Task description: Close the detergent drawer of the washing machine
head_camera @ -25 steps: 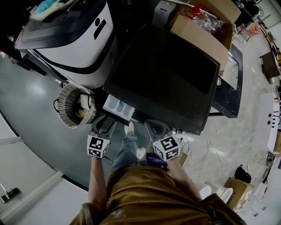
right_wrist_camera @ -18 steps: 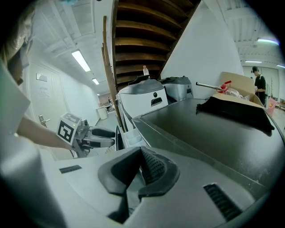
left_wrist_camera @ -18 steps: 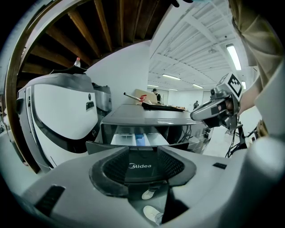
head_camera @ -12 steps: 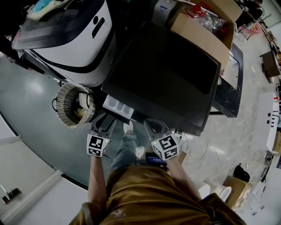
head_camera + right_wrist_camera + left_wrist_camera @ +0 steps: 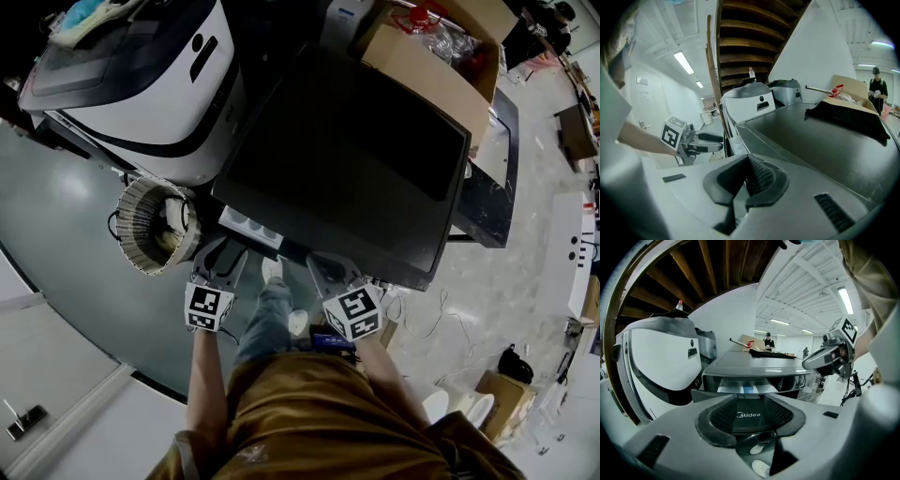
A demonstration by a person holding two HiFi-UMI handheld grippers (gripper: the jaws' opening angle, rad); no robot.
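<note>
Grey floor (image 5: 75, 220); the detergent drawer (image 5: 249, 226) juts out centre-left. The left gripper (image 5: 225, 257) jaws, open though just closing a little, frame its front, so I would push straight in. The right gripper (image 5: 324, 266) jaws are together, empty.

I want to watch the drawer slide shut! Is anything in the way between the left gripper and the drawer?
Nothing visible is. The left gripper sits right at the detergent drawer, its jaws apart and just closing in, with the drawer's front between them.
</note>
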